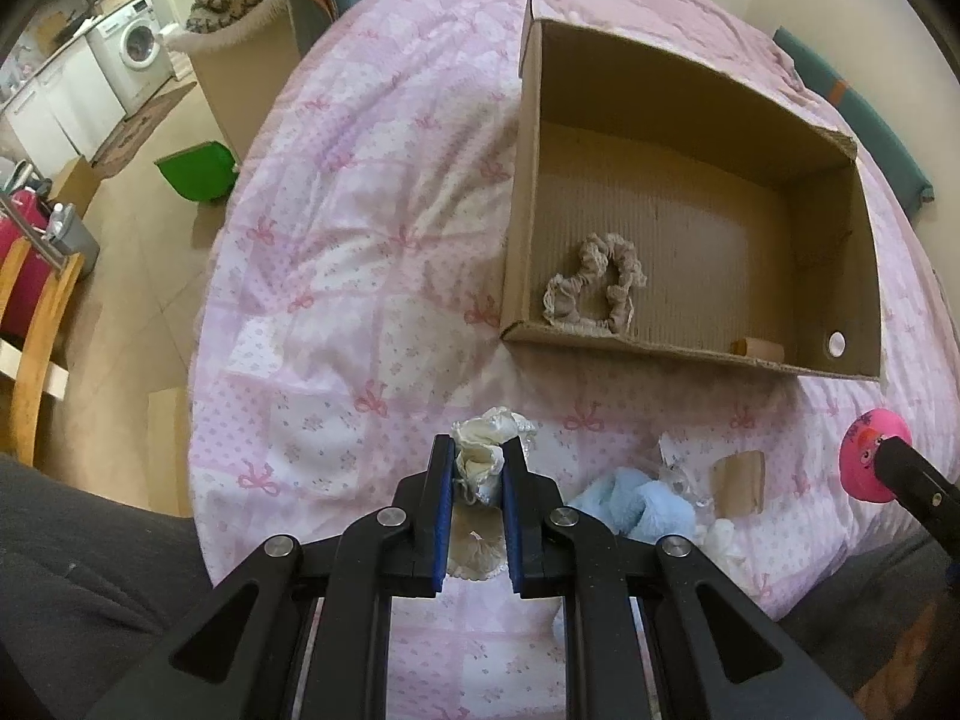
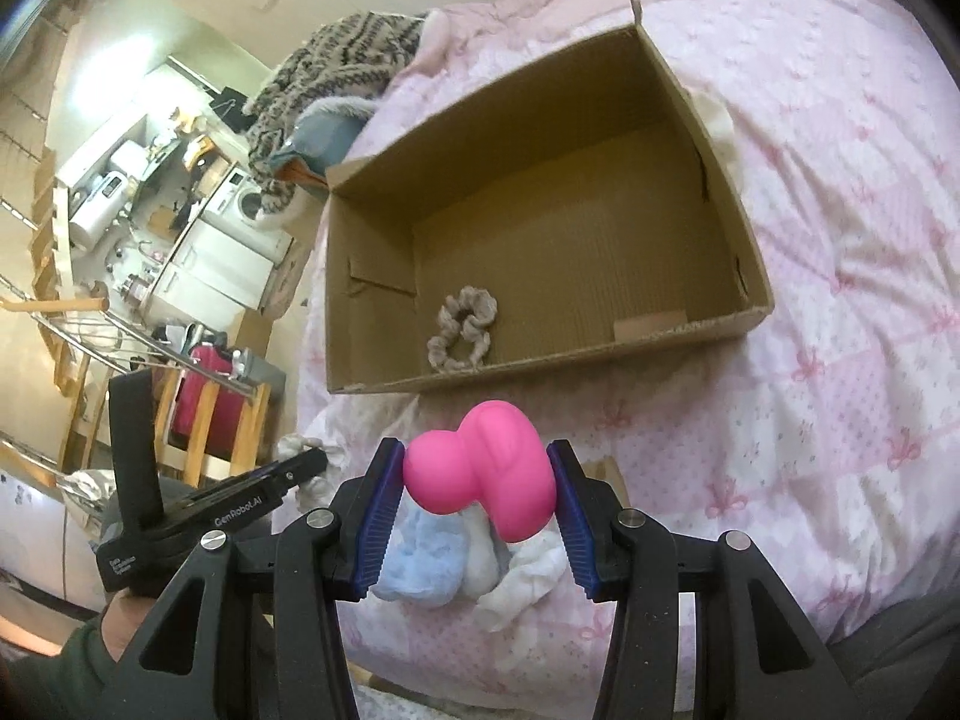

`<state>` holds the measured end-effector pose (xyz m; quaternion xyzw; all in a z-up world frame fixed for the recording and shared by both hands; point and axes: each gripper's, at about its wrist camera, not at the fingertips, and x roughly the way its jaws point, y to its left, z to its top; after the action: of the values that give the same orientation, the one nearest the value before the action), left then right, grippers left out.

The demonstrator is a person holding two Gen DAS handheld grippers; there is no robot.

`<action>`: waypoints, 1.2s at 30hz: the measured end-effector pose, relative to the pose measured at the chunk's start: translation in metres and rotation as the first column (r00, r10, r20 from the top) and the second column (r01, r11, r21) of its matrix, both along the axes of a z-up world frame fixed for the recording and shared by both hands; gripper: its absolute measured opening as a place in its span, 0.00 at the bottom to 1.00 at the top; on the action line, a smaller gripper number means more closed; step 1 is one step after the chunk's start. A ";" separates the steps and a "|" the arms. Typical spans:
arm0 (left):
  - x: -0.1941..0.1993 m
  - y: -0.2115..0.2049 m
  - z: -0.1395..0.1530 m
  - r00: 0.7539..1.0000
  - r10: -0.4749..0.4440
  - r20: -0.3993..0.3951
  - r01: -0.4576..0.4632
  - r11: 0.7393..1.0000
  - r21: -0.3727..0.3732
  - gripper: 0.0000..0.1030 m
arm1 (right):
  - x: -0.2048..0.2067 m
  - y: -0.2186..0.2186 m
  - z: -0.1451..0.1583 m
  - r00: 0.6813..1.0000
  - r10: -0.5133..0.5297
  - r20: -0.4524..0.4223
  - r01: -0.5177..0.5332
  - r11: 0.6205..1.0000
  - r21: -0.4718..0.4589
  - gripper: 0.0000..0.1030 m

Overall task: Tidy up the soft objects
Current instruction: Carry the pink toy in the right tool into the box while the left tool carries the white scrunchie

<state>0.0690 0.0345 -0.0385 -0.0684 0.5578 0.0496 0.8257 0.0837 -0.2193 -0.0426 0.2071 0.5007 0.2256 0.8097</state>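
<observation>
My left gripper is shut on a cream satin scrunchie and holds it above the pink bedspread. My right gripper is shut on a soft pink squishy toy, which also shows in the left wrist view. An open cardboard box lies ahead on the bed; it also shows in the right wrist view. A beige scrunchie lies inside it near the front wall. A light blue fluffy item and white soft items lie on the bed below the grippers.
A pink patterned bedspread covers the bed. A small cardboard piece lies by the blue item. Left of the bed are a green bin, a wooden chair and a washing machine. A patterned blanket is heaped beyond the box.
</observation>
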 end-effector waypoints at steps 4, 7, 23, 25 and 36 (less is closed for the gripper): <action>0.000 0.000 0.004 1.000 0.006 0.014 -0.006 1.000 0.018 0.13 | -0.001 -0.001 0.004 1.000 0.001 0.009 -0.001 1.000 0.010 0.50; 0.000 0.000 0.016 0.999 0.008 0.049 -0.008 1.000 0.009 0.13 | -0.002 -0.004 0.011 0.999 -0.004 0.033 0.003 1.000 0.021 0.50; 0.049 -0.011 0.084 0.969 -0.050 0.243 0.038 0.998 0.054 0.13 | 0.040 -0.038 0.076 0.979 -0.081 0.190 0.077 0.997 0.025 0.50; 0.057 -0.015 0.089 0.963 -0.060 0.264 0.046 0.997 0.062 0.13 | 0.049 -0.039 0.079 0.975 -0.084 0.205 0.084 0.996 0.010 0.50; 0.091 -0.046 0.070 0.938 -0.141 0.318 0.126 0.990 0.067 0.13 | 0.081 -0.037 0.035 0.985 -0.118 0.128 0.125 0.991 -0.043 0.50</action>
<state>0.1601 -0.0117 0.0319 -0.0188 0.4178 -0.0055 0.9083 0.1643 -0.2566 -0.0075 0.2021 0.4407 0.1756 0.8568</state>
